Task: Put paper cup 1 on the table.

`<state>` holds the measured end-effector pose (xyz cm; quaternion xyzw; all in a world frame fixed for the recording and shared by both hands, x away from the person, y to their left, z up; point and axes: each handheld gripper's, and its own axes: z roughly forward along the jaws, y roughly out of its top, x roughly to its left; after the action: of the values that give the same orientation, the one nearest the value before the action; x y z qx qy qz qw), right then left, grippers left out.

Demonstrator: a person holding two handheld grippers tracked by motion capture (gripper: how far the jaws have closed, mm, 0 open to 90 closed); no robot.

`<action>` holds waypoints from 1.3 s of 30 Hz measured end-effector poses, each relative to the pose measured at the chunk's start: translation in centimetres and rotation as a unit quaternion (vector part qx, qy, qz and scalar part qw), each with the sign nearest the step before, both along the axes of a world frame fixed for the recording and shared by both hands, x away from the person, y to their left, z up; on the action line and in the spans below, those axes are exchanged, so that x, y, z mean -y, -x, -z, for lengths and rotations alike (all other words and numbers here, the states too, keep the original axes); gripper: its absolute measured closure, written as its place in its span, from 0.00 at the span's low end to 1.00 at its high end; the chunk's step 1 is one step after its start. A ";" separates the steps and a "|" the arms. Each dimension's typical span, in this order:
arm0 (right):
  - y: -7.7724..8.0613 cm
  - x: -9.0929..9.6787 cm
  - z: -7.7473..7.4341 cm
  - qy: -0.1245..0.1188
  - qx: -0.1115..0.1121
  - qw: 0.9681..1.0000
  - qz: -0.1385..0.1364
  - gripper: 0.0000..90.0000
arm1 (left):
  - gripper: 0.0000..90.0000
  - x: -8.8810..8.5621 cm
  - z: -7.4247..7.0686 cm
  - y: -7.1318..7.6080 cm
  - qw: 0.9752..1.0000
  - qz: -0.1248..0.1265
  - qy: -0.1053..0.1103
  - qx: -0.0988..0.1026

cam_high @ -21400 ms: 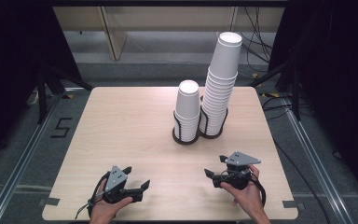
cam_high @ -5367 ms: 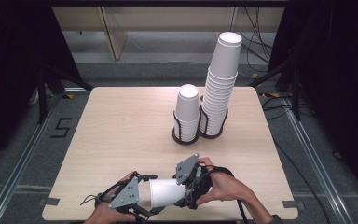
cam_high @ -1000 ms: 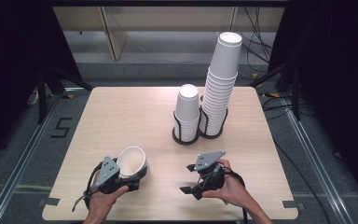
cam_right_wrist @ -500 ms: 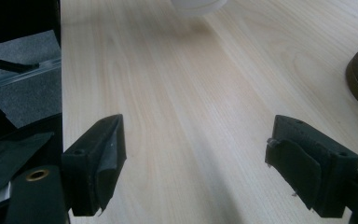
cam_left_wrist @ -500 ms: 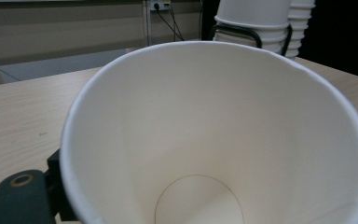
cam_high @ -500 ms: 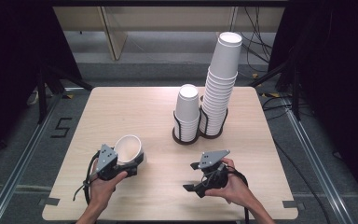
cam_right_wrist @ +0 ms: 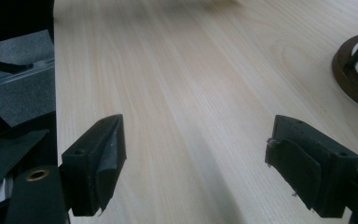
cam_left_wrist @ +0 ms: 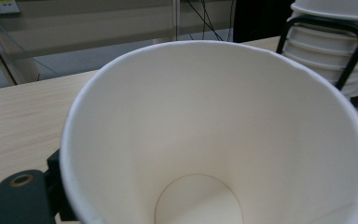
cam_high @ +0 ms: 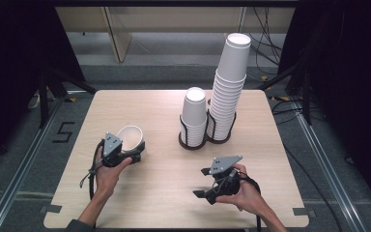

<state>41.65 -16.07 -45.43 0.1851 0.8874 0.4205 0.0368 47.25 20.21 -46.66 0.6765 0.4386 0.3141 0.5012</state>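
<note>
A single white paper cup [cam_high: 130,136] is at the table's left, its mouth turned up and toward the person, and my left gripper [cam_high: 131,148] is shut on its lower part. In the left gripper view I look straight into the cup [cam_left_wrist: 214,140], with one black jaw at the lower left. My right gripper [cam_high: 201,182] hovers low over the front right of the table. Its fingers [cam_right_wrist: 98,168] stand wide open around bare wood, with the gripper's middle [cam_right_wrist: 200,172] holding nothing.
A black wire holder [cam_high: 193,143] at the table's middle back carries a short cup stack [cam_high: 194,113] and a tall cup stack [cam_high: 229,82]. Its dark base [cam_right_wrist: 354,77] shows at the right gripper view's edge. The light wooden table [cam_high: 164,169] has dark floor around it.
My left gripper has carried the cup away from the person, toward the table's middle left. The right gripper has drifted slightly right and stays open.
</note>
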 end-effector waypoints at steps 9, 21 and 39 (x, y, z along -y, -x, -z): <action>0.0 0.3 0.2 0.004 0.002 1.000 0.003 0.22 | 0.15 -0.8 -0.3 -3.9 0.999 -0.035 -0.003 -0.001; 0.1 0.2 0.6 0.010 -0.002 1.000 -0.004 0.22 | 0.15 -1.1 0.5 -8.2 0.997 -0.068 -0.028 -0.023; -0.1 0.3 0.9 0.011 -0.003 1.000 -0.001 0.22 | 0.14 -0.9 1.7 -11.1 0.995 -0.088 -0.028 -0.043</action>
<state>41.74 -16.35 -46.33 0.1856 0.8922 0.4103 0.0356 58.36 21.08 -48.35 0.6622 0.5084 0.3396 0.4333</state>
